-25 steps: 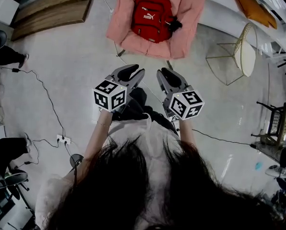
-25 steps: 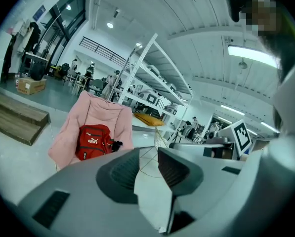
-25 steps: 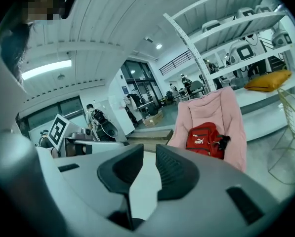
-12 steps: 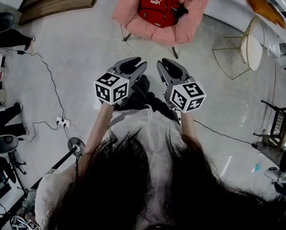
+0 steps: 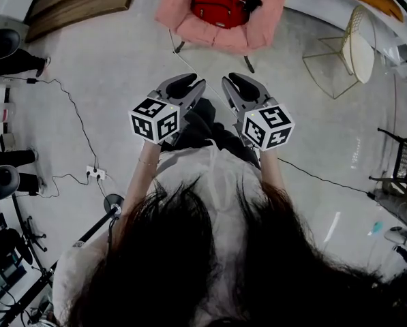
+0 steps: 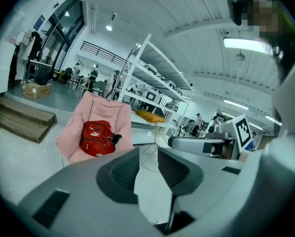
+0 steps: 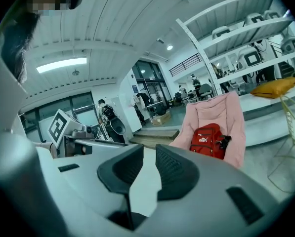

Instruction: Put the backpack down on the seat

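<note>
Seemingly the putting-down is finished: the left gripper (image 5: 186, 87) hovers well short of the seat (image 5: 189, 29), jaws a modest gap apart with nothing between them. Ahead, the backpack (image 5: 220, 2) sits in the middle of the seat, propped upright against its back, free of both grippers. The right gripper (image 5: 242, 86) hangs beside the left one, jaws narrower (only a slit shows) and likewise empty. I judge that any next move calls only for leaving the backpack alone. In the head view the seat's back and the backpack's top are cut off at the upper edge, hair (image 5: 210, 271) hides the near floor, and the black bit (image 5: 249, 2) at the backpack's right side is too small to name
</note>
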`<action>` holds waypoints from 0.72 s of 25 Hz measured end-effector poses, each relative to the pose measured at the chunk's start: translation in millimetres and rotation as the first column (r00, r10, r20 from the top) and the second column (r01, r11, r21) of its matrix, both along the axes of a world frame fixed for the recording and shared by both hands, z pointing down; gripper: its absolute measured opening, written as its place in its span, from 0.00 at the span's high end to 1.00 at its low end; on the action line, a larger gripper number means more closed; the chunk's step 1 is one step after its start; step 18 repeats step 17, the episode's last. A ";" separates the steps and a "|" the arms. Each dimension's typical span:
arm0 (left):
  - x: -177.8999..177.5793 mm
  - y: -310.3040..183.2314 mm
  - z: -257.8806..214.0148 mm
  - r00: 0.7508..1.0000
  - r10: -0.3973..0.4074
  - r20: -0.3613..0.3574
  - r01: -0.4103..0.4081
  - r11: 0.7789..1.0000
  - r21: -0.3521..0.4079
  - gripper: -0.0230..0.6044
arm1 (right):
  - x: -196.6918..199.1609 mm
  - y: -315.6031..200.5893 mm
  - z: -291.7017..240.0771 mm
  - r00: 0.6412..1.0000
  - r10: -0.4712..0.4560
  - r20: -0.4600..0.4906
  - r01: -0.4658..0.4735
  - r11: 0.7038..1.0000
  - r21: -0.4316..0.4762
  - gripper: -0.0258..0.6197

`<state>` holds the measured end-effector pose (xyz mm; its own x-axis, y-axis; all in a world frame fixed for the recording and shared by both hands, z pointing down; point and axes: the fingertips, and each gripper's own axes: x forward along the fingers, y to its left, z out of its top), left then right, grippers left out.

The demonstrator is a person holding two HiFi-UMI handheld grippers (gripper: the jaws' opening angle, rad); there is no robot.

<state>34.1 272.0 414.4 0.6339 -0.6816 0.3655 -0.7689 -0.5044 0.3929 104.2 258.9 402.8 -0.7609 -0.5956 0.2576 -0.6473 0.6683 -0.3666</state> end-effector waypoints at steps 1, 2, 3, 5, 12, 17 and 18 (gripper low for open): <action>-1.3 -0.1 0.0 1.000 -0.003 0.002 0.003 1.000 0.002 0.76 | -0.3 0.1 -0.2 1.000 -0.001 -0.001 0.001 1.000 0.003 0.82; -2.6 -0.5 -0.3 1.000 -0.007 0.003 0.007 1.000 0.003 0.76 | -0.7 0.0 -0.5 1.000 -0.001 -0.003 0.001 1.000 0.007 0.82; -3.6 -1.3 -1.0 1.000 -0.010 0.003 0.010 1.000 0.006 0.76 | -0.8 -0.3 -0.8 1.000 -0.002 -0.007 0.002 1.000 0.010 0.82; -4.8 -3.7 -3.6 1.000 -0.015 -0.001 0.015 1.000 0.013 0.76 | -0.1 -1.0 -1.5 1.000 0.000 -0.017 0.000 1.000 0.017 0.82; -5.7 -6.1 -7.4 1.000 -0.020 -0.005 0.020 1.000 0.022 0.76 | 3.5 -1.2 0.2 0.999 0.007 -0.038 -0.007 1.000 0.021 0.82; -8.2 -15.3 -14.3 1.000 -0.020 0.012 0.019 0.999 0.046 0.76 | 5.8 -6.3 -5.4 0.999 0.017 -0.039 -0.016 0.999 0.038 0.82; -8.2 -15.3 -14.3 1.000 -0.020 0.012 0.019 0.999 0.046 0.76 | 5.8 -6.3 -5.4 0.999 0.017 -0.039 -0.016 0.999 0.038 0.82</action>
